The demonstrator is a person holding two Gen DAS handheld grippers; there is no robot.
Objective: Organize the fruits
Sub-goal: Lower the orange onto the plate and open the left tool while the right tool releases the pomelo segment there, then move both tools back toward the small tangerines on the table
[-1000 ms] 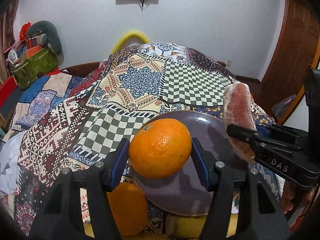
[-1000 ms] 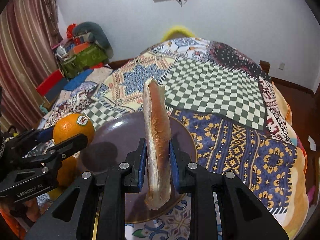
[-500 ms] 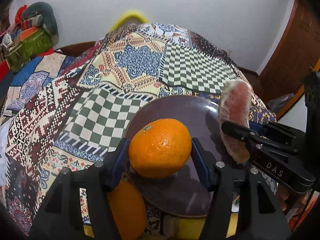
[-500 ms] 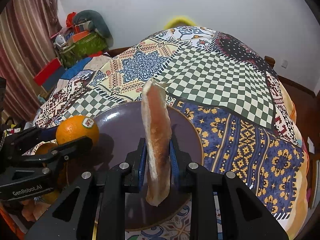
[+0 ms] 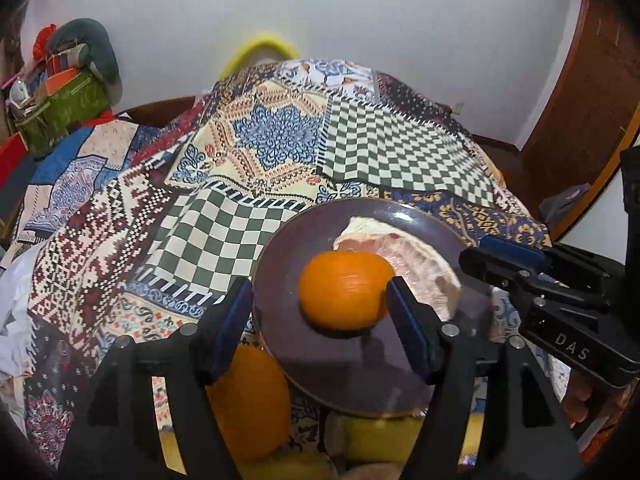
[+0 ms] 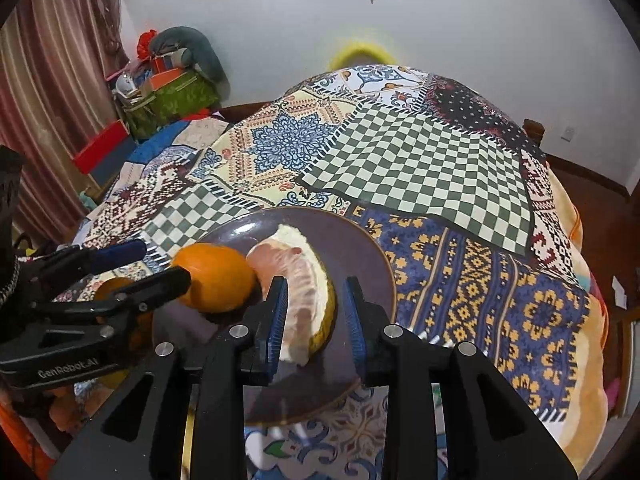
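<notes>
Left wrist view: half a second ago the left claw [image 5: 320,312] was clamped on the orange [image 5: 346,289]; now its jaws are spread wide and the orange sits on the plate [image 5: 280,264] between them, nearer the right pad and perhaps just brushing it, though blur makes that hard to settle. The pomelo wedge [image 5: 416,258], which stood upright in the right claw [image 5: 500,258] before, now lies flat on the plate just beyond the orange and touching it. A second orange [image 5: 250,400] lies off the plate, below and behind the left pad, with yellow fruit [image 5: 384,438] under the claw's body.

Right wrist view: the right claw [image 6: 314,316] has let go too. Its jaws stand moderately apart with the wedge [image 6: 306,292] lying between them; the left pad looks close against it, the right pad is clear. The orange [image 6: 216,276] is just left of the claw, against the wedge, with the left claw [image 6: 156,266] beside it.

Both fruits therefore look delivered, so I judge this placement done and the remaining loose fruit is what is left.
</notes>
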